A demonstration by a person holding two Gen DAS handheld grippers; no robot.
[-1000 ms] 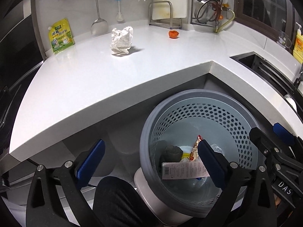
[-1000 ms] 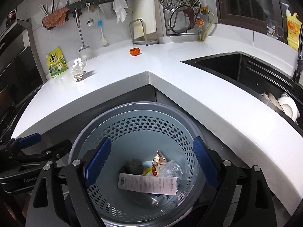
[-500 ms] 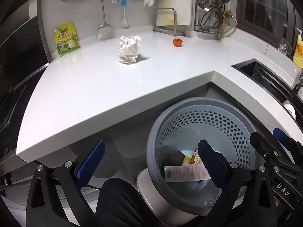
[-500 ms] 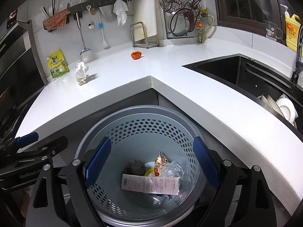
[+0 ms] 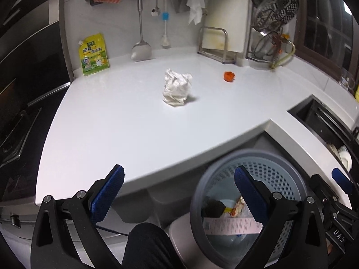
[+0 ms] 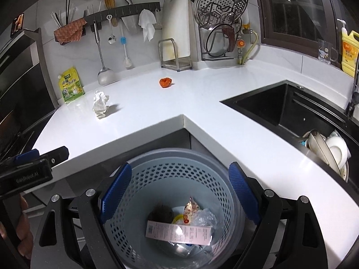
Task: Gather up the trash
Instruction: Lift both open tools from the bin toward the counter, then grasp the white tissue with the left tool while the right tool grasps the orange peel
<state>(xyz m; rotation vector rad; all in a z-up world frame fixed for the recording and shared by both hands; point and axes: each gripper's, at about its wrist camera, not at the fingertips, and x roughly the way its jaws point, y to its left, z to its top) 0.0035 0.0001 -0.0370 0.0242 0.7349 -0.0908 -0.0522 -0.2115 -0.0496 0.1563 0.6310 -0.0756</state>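
Observation:
A crumpled white paper ball [image 5: 176, 88] lies on the white counter [image 5: 125, 130], with a small orange scrap [image 5: 229, 76] behind it to the right. Both also show in the right wrist view, the paper [image 6: 100, 104] and the scrap [image 6: 165, 82]. A grey perforated trash basket [image 6: 177, 174] stands below the counter corner, holding a receipt [image 6: 179, 233], wrappers and a dark lump. My left gripper [image 5: 179, 192] is open and empty at the counter's front edge. My right gripper [image 6: 179, 188] is open and empty above the basket.
A yellow-green pouch [image 5: 93, 55] leans on the back wall beside hanging utensils [image 5: 141, 22]. A cutting board rack [image 6: 176, 53] and steamer rack [image 6: 221, 20] stand at the back. A black sink [image 6: 280, 109] with dishes [image 6: 329, 150] is on the right.
My left gripper has risen and moved toward the counter, so the paper ball looks nearer. My right gripper has lifted slightly above the basket. Both stay open.

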